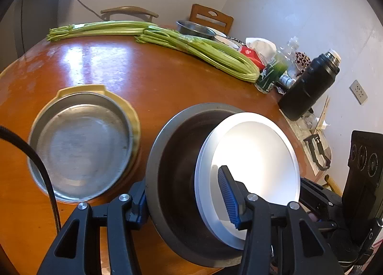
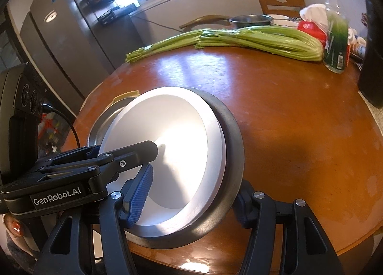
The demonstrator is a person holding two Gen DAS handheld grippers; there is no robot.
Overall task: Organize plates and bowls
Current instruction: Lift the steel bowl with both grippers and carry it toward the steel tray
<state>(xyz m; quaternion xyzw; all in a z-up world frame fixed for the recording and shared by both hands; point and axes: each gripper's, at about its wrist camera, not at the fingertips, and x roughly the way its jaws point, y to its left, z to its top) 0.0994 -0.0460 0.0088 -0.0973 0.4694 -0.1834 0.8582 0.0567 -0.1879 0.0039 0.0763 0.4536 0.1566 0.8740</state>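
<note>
A dark steel bowl (image 1: 177,155) with white plates (image 1: 253,155) stacked inside it hangs tilted just over the round wooden table (image 1: 148,78). My left gripper (image 1: 182,184) is shut on the near rim, with one finger outside the bowl and one blue pad (image 1: 226,193) on the top plate. My right gripper (image 2: 195,181) is shut on the same stack from the other side, its pad (image 2: 141,193) on the white plates (image 2: 172,155) and its other finger outside the bowl (image 2: 232,131). To the left, a shallow steel pan (image 1: 81,150) sits on a yellow plate (image 1: 130,109).
Long celery bunches (image 1: 167,38) lie across the far side of the table. A small steel bowl (image 1: 195,28), a red tissue pack (image 1: 251,53), a green bottle (image 1: 273,69) and a black flask (image 1: 308,86) crowd the far right. Two chairs stand behind, and a fridge (image 2: 59,42) is at the left.
</note>
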